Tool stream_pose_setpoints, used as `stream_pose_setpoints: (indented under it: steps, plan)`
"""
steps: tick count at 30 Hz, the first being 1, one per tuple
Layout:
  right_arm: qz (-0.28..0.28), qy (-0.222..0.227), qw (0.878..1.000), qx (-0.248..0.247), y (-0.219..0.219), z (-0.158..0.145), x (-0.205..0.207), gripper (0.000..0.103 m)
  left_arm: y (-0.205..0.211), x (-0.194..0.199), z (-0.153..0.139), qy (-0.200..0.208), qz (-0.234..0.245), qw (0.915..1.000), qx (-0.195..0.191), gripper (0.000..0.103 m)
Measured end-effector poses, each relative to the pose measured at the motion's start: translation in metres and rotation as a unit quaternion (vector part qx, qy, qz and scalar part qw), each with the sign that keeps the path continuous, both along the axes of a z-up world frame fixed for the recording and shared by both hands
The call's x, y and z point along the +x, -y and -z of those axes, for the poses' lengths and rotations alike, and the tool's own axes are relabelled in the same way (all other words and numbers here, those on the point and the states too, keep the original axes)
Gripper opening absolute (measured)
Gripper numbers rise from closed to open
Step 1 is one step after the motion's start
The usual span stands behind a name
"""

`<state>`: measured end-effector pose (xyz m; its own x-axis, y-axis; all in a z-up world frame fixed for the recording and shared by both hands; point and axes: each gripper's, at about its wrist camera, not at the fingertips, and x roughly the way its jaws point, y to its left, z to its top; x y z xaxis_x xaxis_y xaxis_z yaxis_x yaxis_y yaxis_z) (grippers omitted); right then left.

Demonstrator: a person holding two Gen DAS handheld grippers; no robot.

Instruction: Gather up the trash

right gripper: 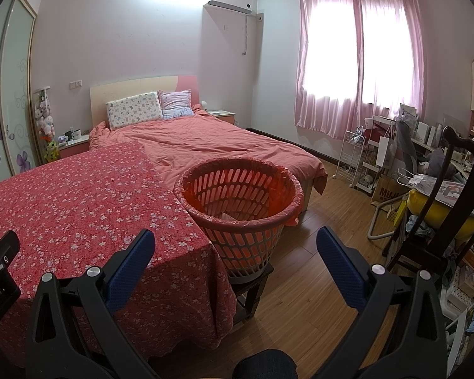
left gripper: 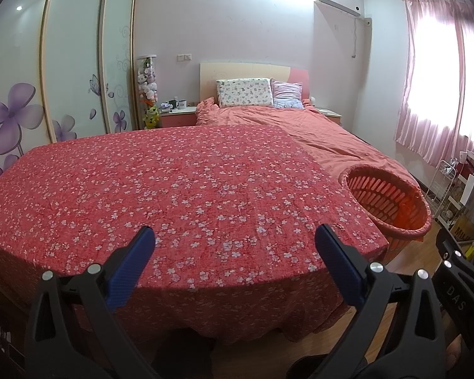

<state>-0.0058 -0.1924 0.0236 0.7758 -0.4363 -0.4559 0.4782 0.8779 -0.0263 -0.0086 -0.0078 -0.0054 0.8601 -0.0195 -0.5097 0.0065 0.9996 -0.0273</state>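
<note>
A slatted basket (right gripper: 249,243) lined with a red bag stands on a small dark stool beside a table covered in a red flowered cloth (right gripper: 79,195). A pale scrap (right gripper: 229,216) lies inside the basket. The basket also shows in the left wrist view (left gripper: 391,202), at the right of the cloth (left gripper: 173,183). My left gripper (left gripper: 235,237) is open and empty above the cloth's near edge. My right gripper (right gripper: 235,237) is open and empty, in front of the basket. No loose trash shows on the cloth.
A bed (right gripper: 211,145) with a salmon duvet lies behind the table. A dark wooden chair (right gripper: 452,189) and a cluttered desk with a white wire cart (right gripper: 350,158) stand at the right. Wardrobe doors (left gripper: 72,63) line the left wall. Wood floor (right gripper: 316,284) shows below the basket.
</note>
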Motion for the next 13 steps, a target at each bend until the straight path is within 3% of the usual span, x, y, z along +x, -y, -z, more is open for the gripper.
stream_pose_setpoints:
  steps: [13]
  plan:
    - [0.0,0.0,1.0,0.0,0.0005,-0.0004,-0.0001,0.101,0.0022,0.0009,-0.0011,-0.001,0.002,1.0,0.004,0.099]
